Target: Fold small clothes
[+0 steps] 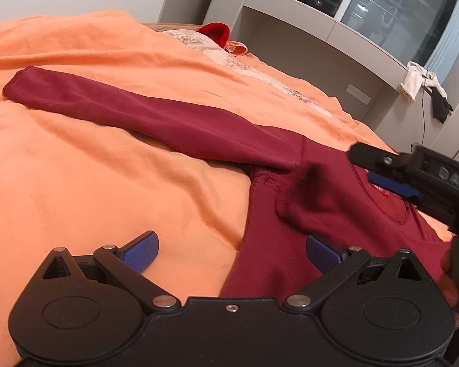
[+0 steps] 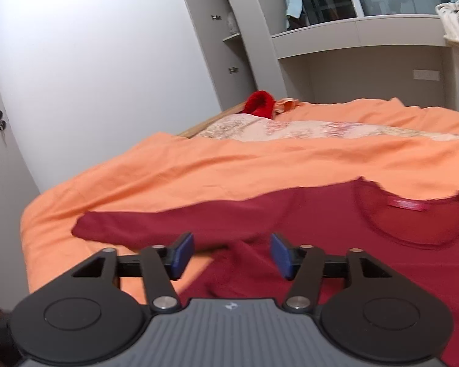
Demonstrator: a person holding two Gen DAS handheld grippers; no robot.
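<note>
Shirt (image 1: 318, 189), maroon, lies spread on the orange bed (image 1: 76, 168), its sleeve (image 1: 122, 113) reaching left of the collar (image 2: 413, 217). Left tongs (image 1: 232, 252) gape wide, empty; right tongs (image 2: 232, 255) stand open above the cloth. Best practice, probably: grip the sleeve near its cuff and fold toward the collar.

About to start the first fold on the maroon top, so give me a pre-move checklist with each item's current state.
1. Left hand-held gripper open, nothing between its pads: ok.
2. Right hand-held gripper open, holding nothing: ok.
3. Maroon top on the orange bedspread, collar facing up: ok.
4. Long sleeve stretched out straight: ok.
5. Fabric bunched near the armpit: not ok.
6. Other sleeve and hem laid flat: cannot tell, out of view.
</note>
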